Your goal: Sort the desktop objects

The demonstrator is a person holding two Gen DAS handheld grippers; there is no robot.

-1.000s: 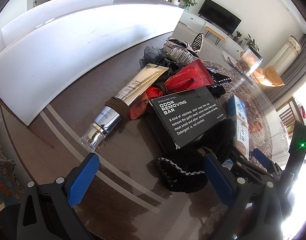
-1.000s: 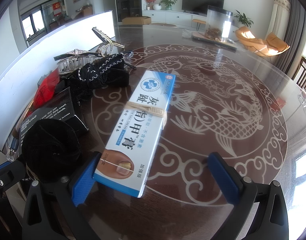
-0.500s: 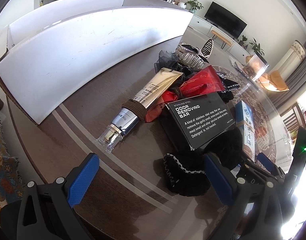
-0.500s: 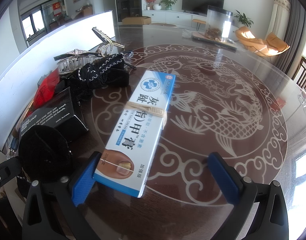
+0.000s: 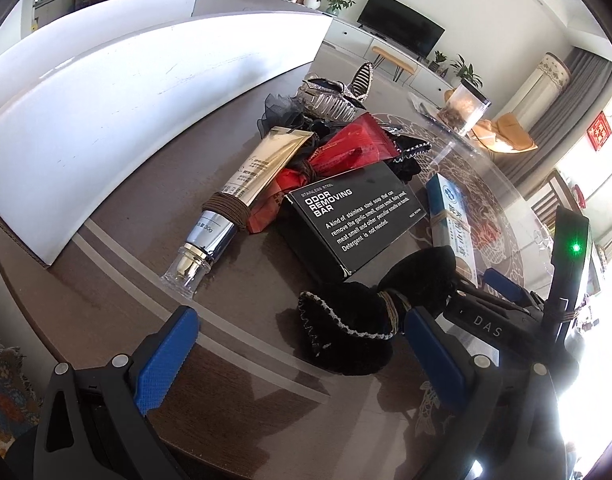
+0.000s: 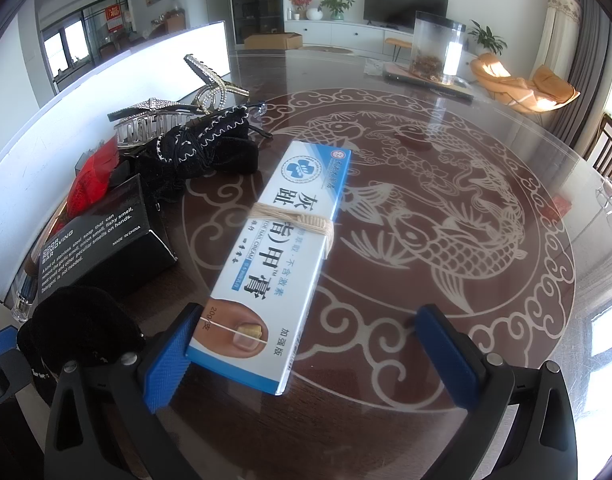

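Observation:
In the left wrist view my left gripper point(image 5: 300, 356) is open and low over the brown table point(image 5: 118, 292). A black velvet bow with white stitching point(image 5: 345, 328) lies between its fingers, close to the right one. Beyond lie a gold tube point(image 5: 242, 192), a black "odor removing bar" box point(image 5: 353, 216), a red packet point(image 5: 353, 148) and a silver hair clip point(image 5: 329, 98). My right gripper point(image 6: 307, 356) is also open. The near end of a blue-white toe nail cream box point(image 6: 282, 260) lies between its fingers, against the left finger point(image 6: 170, 360).
A white cardboard box wall point(image 5: 126, 112) runs along the table's left side. A second black stitched bow point(image 6: 210, 148) and the hair clip point(image 6: 154, 120) sit behind the cream box. A clear jar point(image 6: 433, 52) stands at the far side. The carp-patterned glass point(image 6: 445, 220) spreads out to the right.
My left gripper has backed off a little and turned, so the pile sits further ahead. The black bow has sunk slightly lower. The right gripper and the cream box have not moved.

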